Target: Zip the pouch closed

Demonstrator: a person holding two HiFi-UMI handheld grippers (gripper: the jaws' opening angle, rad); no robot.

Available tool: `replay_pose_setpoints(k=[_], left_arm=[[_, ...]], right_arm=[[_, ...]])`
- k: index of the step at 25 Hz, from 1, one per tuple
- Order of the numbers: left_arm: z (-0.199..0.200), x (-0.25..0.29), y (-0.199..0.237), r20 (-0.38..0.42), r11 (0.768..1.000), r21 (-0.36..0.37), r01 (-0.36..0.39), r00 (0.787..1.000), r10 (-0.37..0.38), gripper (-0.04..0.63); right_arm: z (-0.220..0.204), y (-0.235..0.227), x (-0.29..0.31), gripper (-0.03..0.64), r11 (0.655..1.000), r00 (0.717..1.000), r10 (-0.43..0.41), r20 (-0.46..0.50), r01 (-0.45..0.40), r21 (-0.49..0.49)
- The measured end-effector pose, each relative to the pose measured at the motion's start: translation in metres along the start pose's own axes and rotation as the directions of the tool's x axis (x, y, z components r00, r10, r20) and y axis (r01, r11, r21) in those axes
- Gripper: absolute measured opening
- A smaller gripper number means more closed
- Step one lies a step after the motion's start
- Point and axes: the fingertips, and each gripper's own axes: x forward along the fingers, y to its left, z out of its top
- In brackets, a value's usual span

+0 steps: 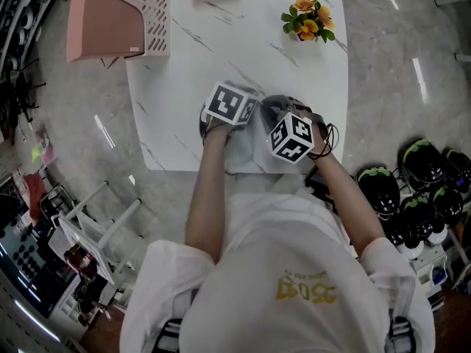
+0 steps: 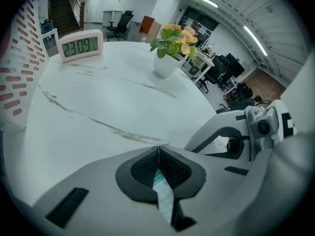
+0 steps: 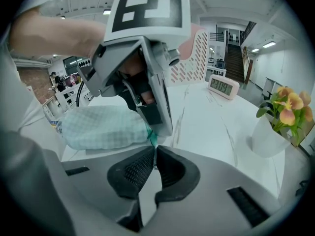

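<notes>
pouch (image 3: 103,127) fabric clenched in left claw (image 2: 158,151), its green end pinched by right claw (image 3: 154,155) just beside

In the head view, the pouch (image 1: 241,147) is largely covered by the left gripper (image 1: 229,110) and the right gripper (image 1: 289,134); its zipper cannot be made out. The item between the right gripper's pads is too small to identify.
</notes>
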Motion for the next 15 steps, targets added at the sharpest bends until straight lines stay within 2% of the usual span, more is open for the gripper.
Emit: replay_pose_setpoints(k=[7, 15], left_arm=[[0.000, -0.013, 0.000, 0.057, 0.998, -0.053, 0.040, 0.998, -0.037, 0.021], [-0.001, -0.021, -0.003, 0.093, 0.995, -0.067, 0.068, 0.994, -0.062, 0.021]], right_arm=[[0.009, 0.003, -0.008, 0.029, 0.999, 1.000, -0.026, 0.010, 0.026, -0.018], [0.014, 0.007, -0.015, 0.029, 0.998, 0.999, -0.050, 0.014, 0.050, -0.045]])
